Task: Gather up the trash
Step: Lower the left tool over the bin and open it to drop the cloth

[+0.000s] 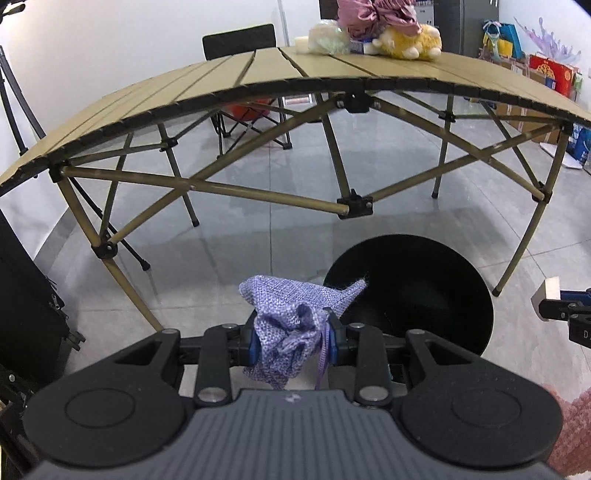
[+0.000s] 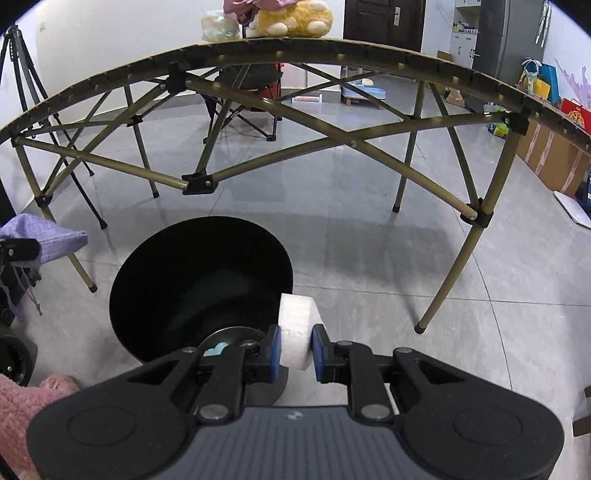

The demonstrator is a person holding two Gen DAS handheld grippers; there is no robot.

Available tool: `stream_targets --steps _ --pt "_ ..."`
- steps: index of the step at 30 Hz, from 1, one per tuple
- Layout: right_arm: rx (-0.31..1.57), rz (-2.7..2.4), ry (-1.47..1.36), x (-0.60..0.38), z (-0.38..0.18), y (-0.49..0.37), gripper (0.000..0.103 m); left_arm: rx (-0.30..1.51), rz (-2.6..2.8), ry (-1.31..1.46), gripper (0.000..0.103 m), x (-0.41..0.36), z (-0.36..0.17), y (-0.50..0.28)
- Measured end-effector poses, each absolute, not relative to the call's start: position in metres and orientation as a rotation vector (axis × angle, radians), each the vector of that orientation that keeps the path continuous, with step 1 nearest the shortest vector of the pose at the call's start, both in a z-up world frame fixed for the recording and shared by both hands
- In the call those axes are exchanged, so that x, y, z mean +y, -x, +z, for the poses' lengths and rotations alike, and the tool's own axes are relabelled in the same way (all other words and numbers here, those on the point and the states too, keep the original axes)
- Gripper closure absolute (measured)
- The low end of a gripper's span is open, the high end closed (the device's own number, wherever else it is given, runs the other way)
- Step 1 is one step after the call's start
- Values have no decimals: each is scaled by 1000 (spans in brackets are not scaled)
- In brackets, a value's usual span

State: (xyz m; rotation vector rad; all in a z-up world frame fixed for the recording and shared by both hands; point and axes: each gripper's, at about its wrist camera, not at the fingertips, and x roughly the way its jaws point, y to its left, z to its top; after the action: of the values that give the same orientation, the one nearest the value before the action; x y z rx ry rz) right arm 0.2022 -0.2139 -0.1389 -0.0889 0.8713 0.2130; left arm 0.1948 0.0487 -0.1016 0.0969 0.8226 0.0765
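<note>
A folding worktop (image 1: 280, 70) of tan slats stands on crossed olive-tan legs (image 2: 458, 254) over a glossy grey tiled floor (image 1: 369, 177) that mirrors the light. Behind the worktop rises a plain white wall (image 1: 110, 33), with a black chair (image 1: 240, 40) against it and a folding camp chair (image 2: 247, 99) beneath. Left of the worktop stands a black tripod (image 2: 22, 70). Right of it are a dark door (image 2: 384, 22), a grey cabinet (image 2: 509, 33), bright gift bags (image 1: 509, 44) and cardboard boxes (image 2: 550, 155).

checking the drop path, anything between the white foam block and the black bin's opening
Nothing: in the right wrist view the white foam block overlaps the round black bin's rim with no object intervening.
</note>
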Motion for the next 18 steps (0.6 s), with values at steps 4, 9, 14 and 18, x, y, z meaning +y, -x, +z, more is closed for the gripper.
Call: stream_targets --steps 4,9,14,18 --pt "883 208 73 -216 -141 -206 86 853 75 -112 71 44 -104 -202" --pt "895 217 62 -217 -144 -209 86 887 58 -117 71 33 -107 -211" --pt "928 214 15 -225 -151 -216 86 940 51 -98 71 21 -111 -227" --pt "948 198 1 -231 -158 -220 86 967 29 -99 71 8 -115 -237"
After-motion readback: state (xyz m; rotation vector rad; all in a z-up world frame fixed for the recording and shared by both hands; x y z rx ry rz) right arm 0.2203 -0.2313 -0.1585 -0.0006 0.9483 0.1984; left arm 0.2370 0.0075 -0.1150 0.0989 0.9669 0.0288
